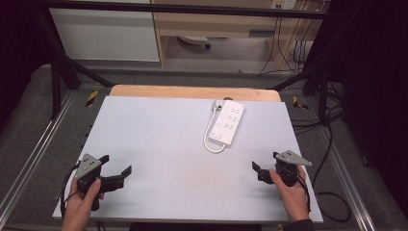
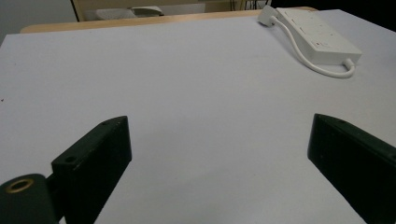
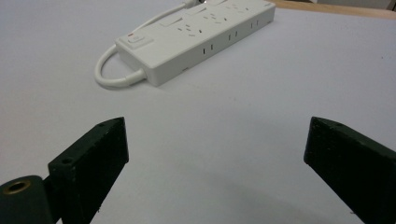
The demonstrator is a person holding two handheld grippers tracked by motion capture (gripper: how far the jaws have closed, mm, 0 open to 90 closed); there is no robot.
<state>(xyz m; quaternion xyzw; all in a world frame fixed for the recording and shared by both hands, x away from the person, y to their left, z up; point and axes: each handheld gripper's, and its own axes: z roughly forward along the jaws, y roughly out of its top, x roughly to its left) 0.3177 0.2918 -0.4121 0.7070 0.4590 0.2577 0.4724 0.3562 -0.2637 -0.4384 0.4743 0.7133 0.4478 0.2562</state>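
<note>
I am looking down on the pale tabletop, which is taking up the middle of the high view, with a strip of bare wood showing along its far edge.

The white power strip is lying flat in the upper right part of that sheet, nearer to my right hand than my left. Its long axis is running from the lower left up to the upper right of the high view, tilted a little off straight. The end where its cord leaves the body is facing the lower part of the frame; from there the cord is looping out and running back up along the strip's left side to the plug lying by the far end. In the right gripper view the power strip is sitting in the upper middle with the switch end nearest, and its far end is being cut off by the top edge. In the left gripper view it is lying in the upper right corner, too small for me to make out the sockets.

The left tongs are sitting at the lower left of the high view, spread wide with nothing between them. The right tongs, at the lower right, are also spread wide over bare tabletop, well apart from the power strip.
</note>
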